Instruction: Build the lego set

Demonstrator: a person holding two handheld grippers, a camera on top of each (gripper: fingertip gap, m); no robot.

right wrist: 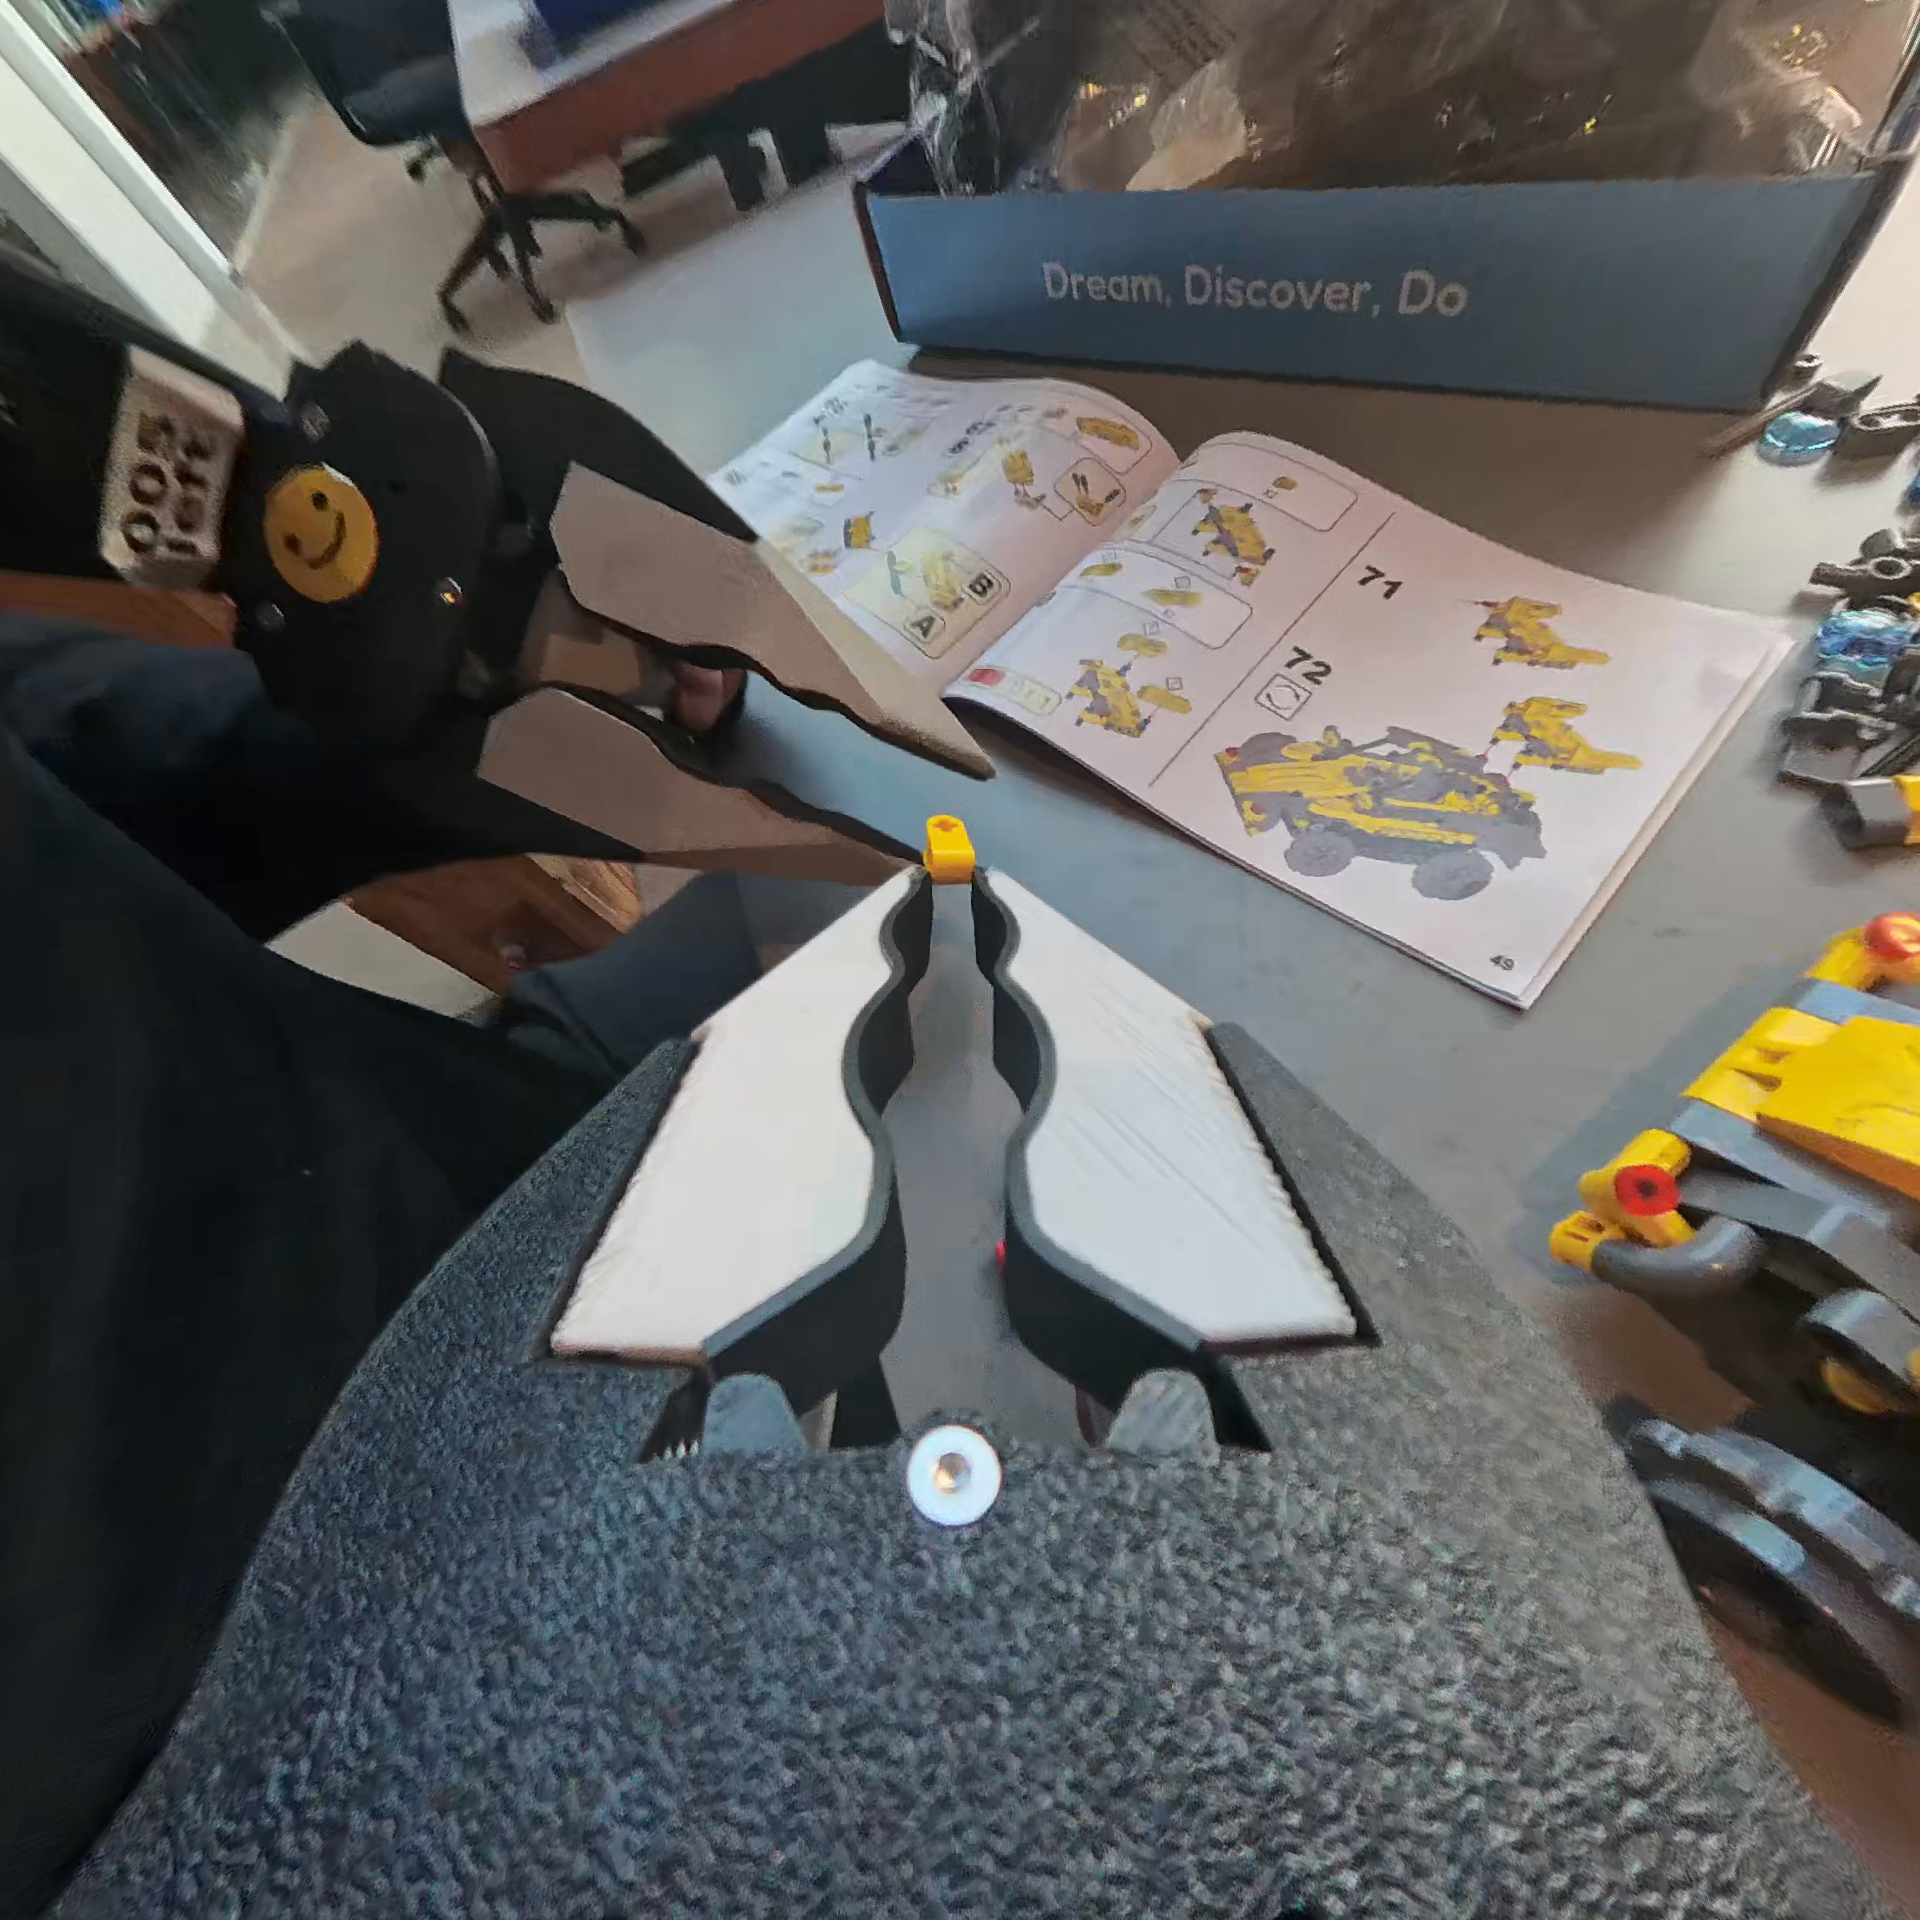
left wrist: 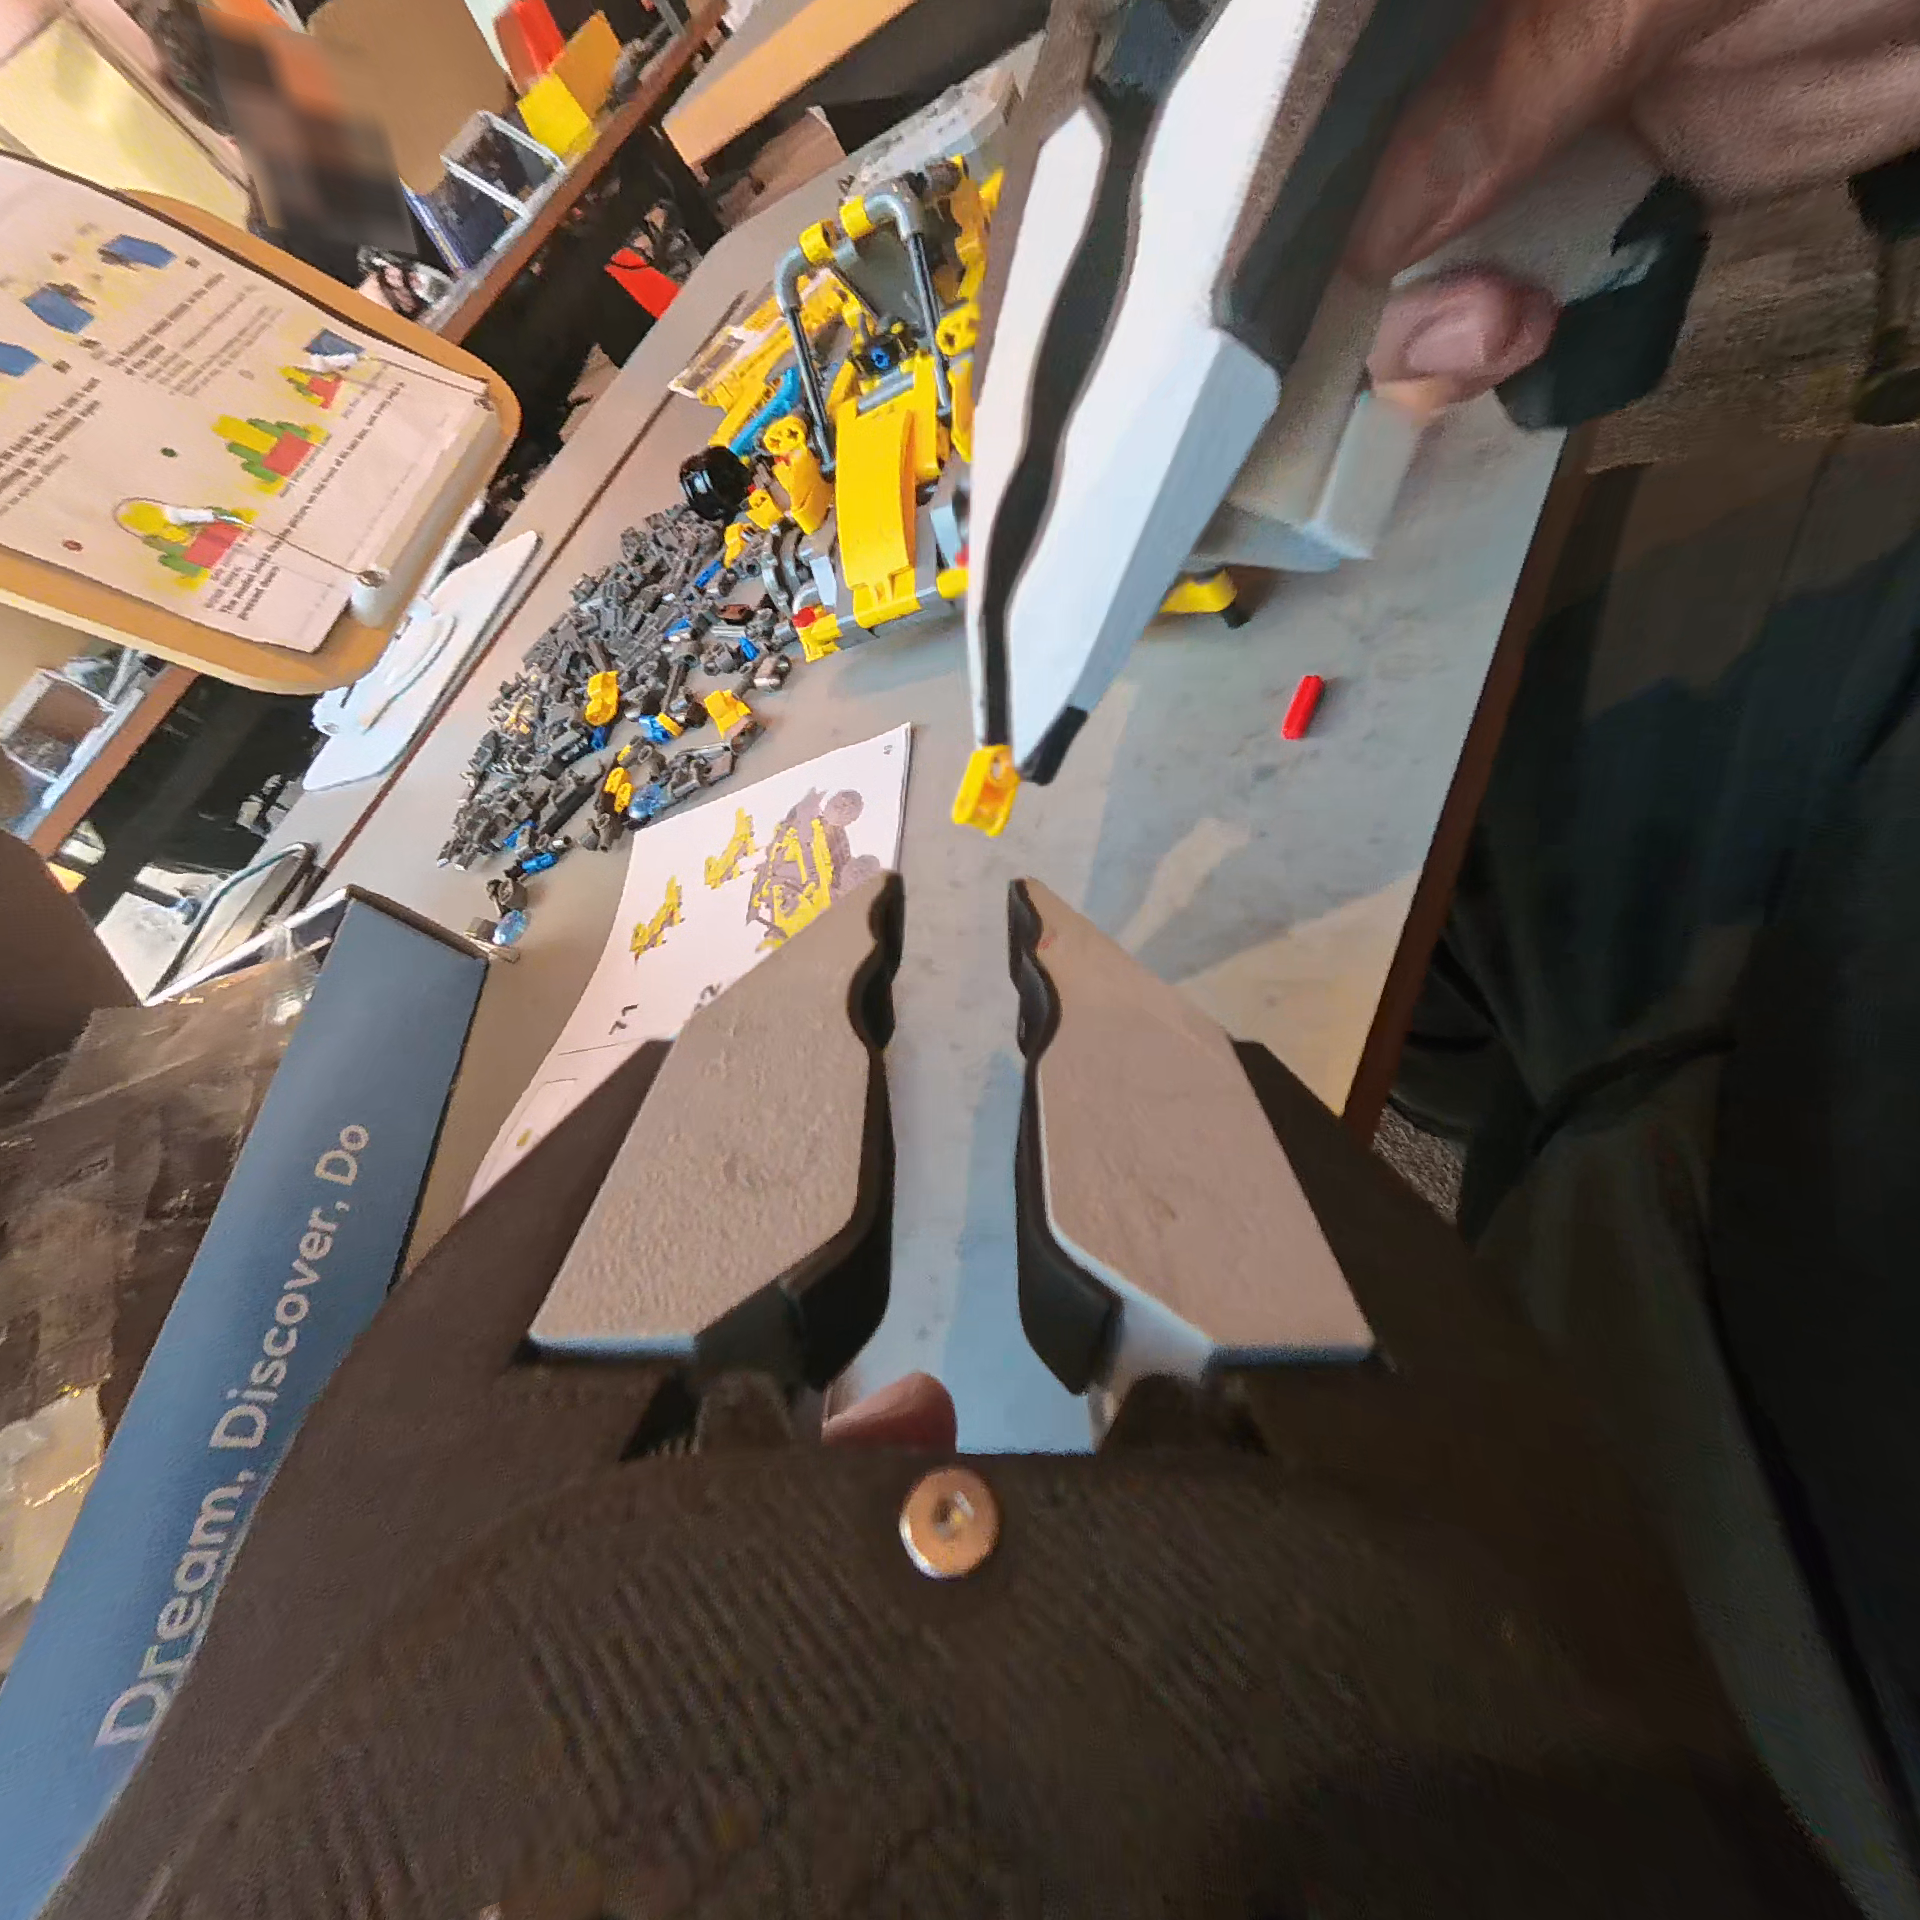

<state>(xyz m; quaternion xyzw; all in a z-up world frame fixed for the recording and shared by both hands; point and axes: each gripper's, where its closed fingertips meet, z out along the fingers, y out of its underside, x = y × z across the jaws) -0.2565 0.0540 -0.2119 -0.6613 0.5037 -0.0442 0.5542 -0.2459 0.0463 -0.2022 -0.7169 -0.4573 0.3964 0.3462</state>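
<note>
Your right gripper (right wrist: 948, 883) pinches a small yellow connector piece (right wrist: 950, 850) at the very fingertips, and only the lower part of the piece sits between the pads, so the hold looks shallow. Your left gripper (left wrist: 956, 914) has its fingers spread with nothing between them, and hangs just beside the piece, its tips above the grey table (left wrist: 1247, 852). From the left wrist view, the piece (left wrist: 985, 790) is in the air, clear of the table, between the open instruction booklet (right wrist: 1351, 665) and the yellow vehicle model (left wrist: 873, 416). The loose pile of dark, blue and yellow parts (left wrist: 623, 686) lies beyond the booklet. A single red pin (left wrist: 1302, 707) lies alone, well apart from the pile. The blue box (right wrist: 1351, 291) stands behind the booklet. Judgement: with so little of the piece inside the pads, any twist could flip it out. Keep the squeeze steady and move the wrist slowly. If the left gripper takes hold, close it squarely on the exposed end before the right lets go. The view is blurred at the tips, so I cannot tell the piece's exact orientation.
</note>
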